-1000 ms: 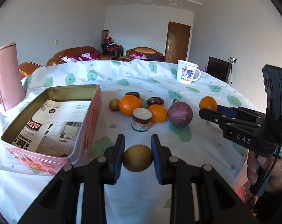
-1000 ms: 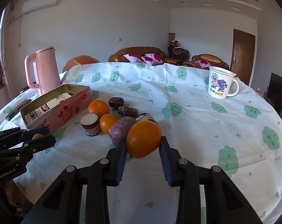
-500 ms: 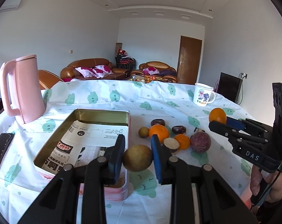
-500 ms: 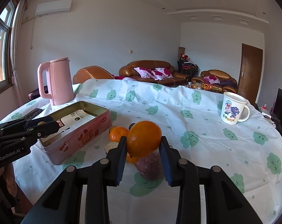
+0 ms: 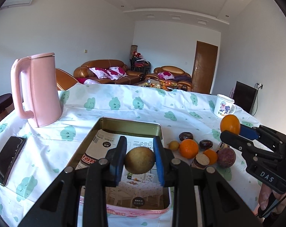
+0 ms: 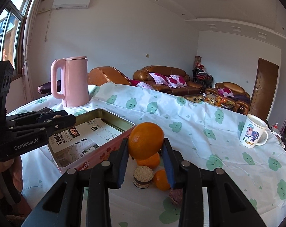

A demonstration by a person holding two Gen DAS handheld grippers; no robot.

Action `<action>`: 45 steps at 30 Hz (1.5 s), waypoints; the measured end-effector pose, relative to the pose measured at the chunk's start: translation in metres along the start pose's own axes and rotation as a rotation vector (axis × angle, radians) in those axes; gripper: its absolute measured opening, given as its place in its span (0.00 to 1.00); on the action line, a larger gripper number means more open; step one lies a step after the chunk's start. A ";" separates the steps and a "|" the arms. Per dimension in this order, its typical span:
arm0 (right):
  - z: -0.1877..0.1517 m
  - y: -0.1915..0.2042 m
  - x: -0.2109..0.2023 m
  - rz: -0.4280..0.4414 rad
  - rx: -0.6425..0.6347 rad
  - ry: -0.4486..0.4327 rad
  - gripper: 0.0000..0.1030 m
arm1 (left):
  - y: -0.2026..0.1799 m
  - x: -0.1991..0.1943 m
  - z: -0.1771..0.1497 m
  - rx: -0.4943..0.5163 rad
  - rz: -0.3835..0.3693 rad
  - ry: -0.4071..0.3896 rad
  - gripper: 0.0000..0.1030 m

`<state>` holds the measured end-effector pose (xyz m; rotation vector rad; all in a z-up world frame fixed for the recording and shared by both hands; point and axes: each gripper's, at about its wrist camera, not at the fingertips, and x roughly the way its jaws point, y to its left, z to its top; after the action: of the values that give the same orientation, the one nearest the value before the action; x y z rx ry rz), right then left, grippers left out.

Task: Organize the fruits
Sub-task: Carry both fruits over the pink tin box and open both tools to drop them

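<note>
The left gripper [image 5: 139, 159] is clamped on a round brownish-yellow fruit [image 5: 139, 160], its blue pads pressing the sides at 9 and 3 o'clock across the widest part. In the left wrist view the fruit hangs over the open tin [image 5: 132, 125], which is lined with printed paper. The right gripper [image 6: 145, 152] is closed on an orange [image 6: 145, 140], held the same way across its middle; in its own view the tin lies toward 10 o'clock.

Both fruits look firm and fairly light, so a moderate squeeze should do. Their round skins offer no flat face, so I judge a hold off the middle could let them roll out. The orange's peel probably gives slightly under the pads; the brownish one looks harder and smoother, so perhaps more apt to slip.

On the tablecloth [image 5: 124, 104], at 3 o'clock from the tin, the other fruit [image 5: 188, 148] waits: two smaller oranges, dark wrinkled pieces, a purple round one and a small yellowish one. The wrinkled pieces look soft and may bruise; they likely want a gentler grip.

A pink kettle [image 5: 37, 89] stands at 10 o'clock from the tin.
</note>
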<state>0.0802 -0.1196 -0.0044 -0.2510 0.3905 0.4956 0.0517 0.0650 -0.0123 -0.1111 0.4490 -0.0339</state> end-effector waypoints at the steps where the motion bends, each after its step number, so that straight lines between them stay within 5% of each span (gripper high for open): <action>1: 0.002 0.003 0.002 0.004 -0.007 0.000 0.35 | 0.002 0.002 0.001 0.000 0.002 0.002 0.29; 15: 0.021 0.044 0.050 0.087 -0.061 0.057 0.35 | 0.038 0.023 0.010 -0.033 0.040 0.043 0.29; 27: 0.009 0.068 0.091 0.188 -0.044 0.190 0.35 | 0.052 0.035 0.008 -0.040 0.070 0.100 0.29; 41: 0.006 0.089 0.100 0.217 -0.117 0.237 0.36 | 0.056 0.046 0.000 -0.033 0.091 0.156 0.29; 43: 0.006 0.089 0.100 0.219 -0.116 0.238 0.37 | 0.055 0.044 0.001 -0.029 0.106 0.144 0.36; 45: 0.006 0.089 0.097 0.218 -0.114 0.224 0.47 | 0.053 0.039 0.002 -0.033 0.127 0.125 0.68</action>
<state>0.1152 -0.0019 -0.0527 -0.3785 0.6123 0.7082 0.0878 0.1160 -0.0338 -0.1127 0.5804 0.0921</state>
